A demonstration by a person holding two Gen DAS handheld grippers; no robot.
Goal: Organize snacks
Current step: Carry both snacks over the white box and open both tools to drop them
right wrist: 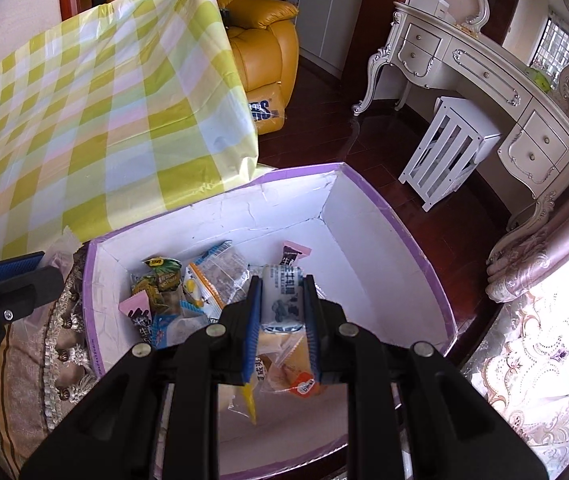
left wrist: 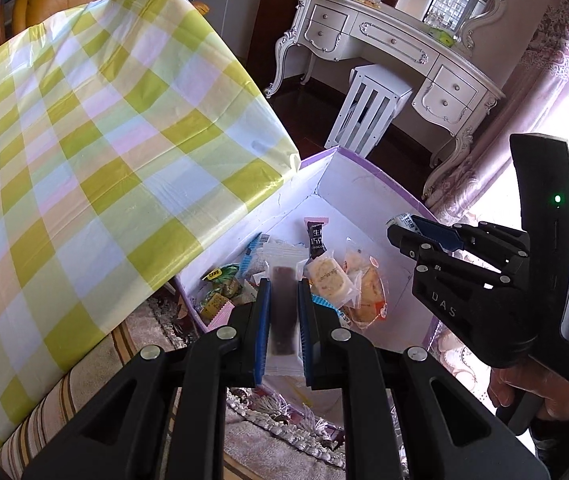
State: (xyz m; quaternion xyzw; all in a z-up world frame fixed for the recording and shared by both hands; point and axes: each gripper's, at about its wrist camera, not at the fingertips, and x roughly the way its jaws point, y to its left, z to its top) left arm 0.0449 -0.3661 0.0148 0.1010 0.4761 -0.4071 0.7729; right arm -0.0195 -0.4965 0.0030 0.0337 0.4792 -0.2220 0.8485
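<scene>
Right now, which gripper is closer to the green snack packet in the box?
Left. The left gripper, shut on a brown bar, hangs just beside the green packet. The right gripper, holding a white packet, is across the box.

Right gripper (right wrist: 282,312) clamped on a white-and-blue snack packet (right wrist: 281,300), above the white box (right wrist: 384,248) with purple rim. Loose wrapped snacks (right wrist: 188,292) piled toward the box's left wall. Left gripper (right wrist: 8,280) just outside that wall.

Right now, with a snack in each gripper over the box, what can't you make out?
- Left wrist view: brown bar packet, lower end hidden by left gripper.
- Right wrist view: box floor nearest camera, hidden by right gripper and its white packet.
- Wrapper print: too small.
</scene>
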